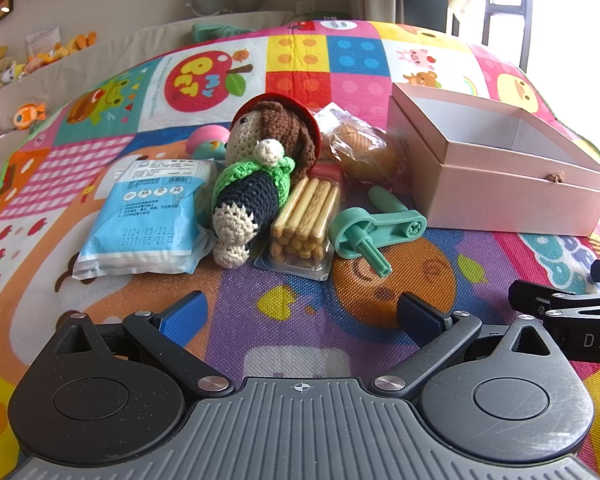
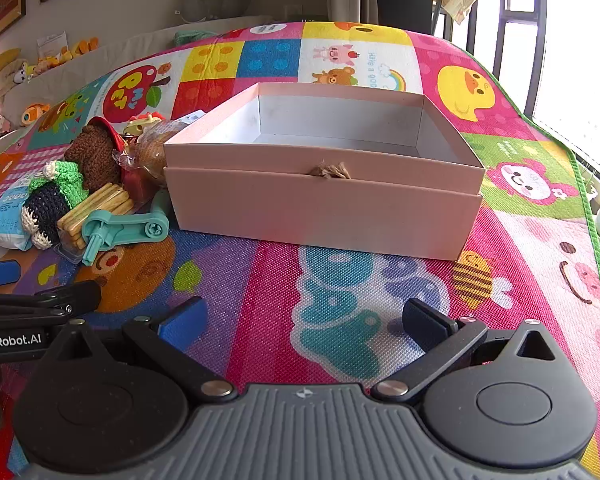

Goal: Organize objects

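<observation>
A pile of objects lies on the colourful play mat: a crochet doll point(image 1: 256, 176), a blue-white packet point(image 1: 144, 220), a clear tray of biscuit sticks point(image 1: 304, 224), a teal plastic crank toy point(image 1: 374, 232) and a wrapped bread point(image 1: 360, 148). An open, empty pink box point(image 1: 512, 184) stands to their right. My left gripper point(image 1: 304, 316) is open and empty, a little short of the pile. My right gripper point(image 2: 308, 320) is open and empty in front of the pink box point(image 2: 324, 200). The doll point(image 2: 60, 192) and crank toy point(image 2: 124, 232) show at the left of the right wrist view.
A red cap point(image 1: 300, 108) and a pink-teal toy point(image 1: 210, 142) lie behind the doll. Plush toys point(image 1: 32, 116) line the far left. The mat's green edge point(image 2: 592, 216) runs along the right, near a window. The other gripper point(image 1: 572, 316) shows at the left view's right edge.
</observation>
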### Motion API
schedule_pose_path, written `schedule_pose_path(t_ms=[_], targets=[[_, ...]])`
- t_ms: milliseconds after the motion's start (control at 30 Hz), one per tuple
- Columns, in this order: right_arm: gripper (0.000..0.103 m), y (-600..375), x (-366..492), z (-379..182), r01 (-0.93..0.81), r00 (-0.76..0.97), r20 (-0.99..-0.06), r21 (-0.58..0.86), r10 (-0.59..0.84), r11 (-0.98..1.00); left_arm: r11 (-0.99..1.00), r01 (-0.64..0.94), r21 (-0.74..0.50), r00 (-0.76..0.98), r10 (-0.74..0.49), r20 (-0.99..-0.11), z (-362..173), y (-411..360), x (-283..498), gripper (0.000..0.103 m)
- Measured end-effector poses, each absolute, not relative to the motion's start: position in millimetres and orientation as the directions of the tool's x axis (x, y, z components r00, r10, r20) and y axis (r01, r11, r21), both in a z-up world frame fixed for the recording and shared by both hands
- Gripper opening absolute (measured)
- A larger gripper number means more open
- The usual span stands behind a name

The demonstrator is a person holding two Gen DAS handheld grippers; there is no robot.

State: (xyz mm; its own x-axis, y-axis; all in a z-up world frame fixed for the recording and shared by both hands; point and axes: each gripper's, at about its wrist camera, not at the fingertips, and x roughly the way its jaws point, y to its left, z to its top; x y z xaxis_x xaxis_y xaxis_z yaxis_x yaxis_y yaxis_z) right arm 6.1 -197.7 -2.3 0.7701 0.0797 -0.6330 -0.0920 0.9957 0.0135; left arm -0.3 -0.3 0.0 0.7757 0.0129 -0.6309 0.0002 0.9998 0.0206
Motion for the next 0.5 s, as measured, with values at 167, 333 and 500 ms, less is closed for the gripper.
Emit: schedule_pose_path(t_ms=[167,333,500], targets=[[0.103,-197.4,6.4,-2.1,-0.092,0.770,-0.633,0.014,0.080,0.996,1.000,0.000,0.021,0.776,0.013,-0.631,0.0,0.0,-0.2,0.103],[0.103,-197.4,6.9,-2.0,-0.092,0.770,-0.633,0.013,0.079,0.996,1.000,0.000,0.020,0.776,0.013,-0.631,0.0,-0.1,-0.2,0.103],[0.103,-197.8,7.2,-2.0,-0.092,0.770,-0.633,0.013,0.079,0.996,1.000,0.000,0.021,0.775,0.013,-0.631,0.0,-0.1,-0.1,0.103]])
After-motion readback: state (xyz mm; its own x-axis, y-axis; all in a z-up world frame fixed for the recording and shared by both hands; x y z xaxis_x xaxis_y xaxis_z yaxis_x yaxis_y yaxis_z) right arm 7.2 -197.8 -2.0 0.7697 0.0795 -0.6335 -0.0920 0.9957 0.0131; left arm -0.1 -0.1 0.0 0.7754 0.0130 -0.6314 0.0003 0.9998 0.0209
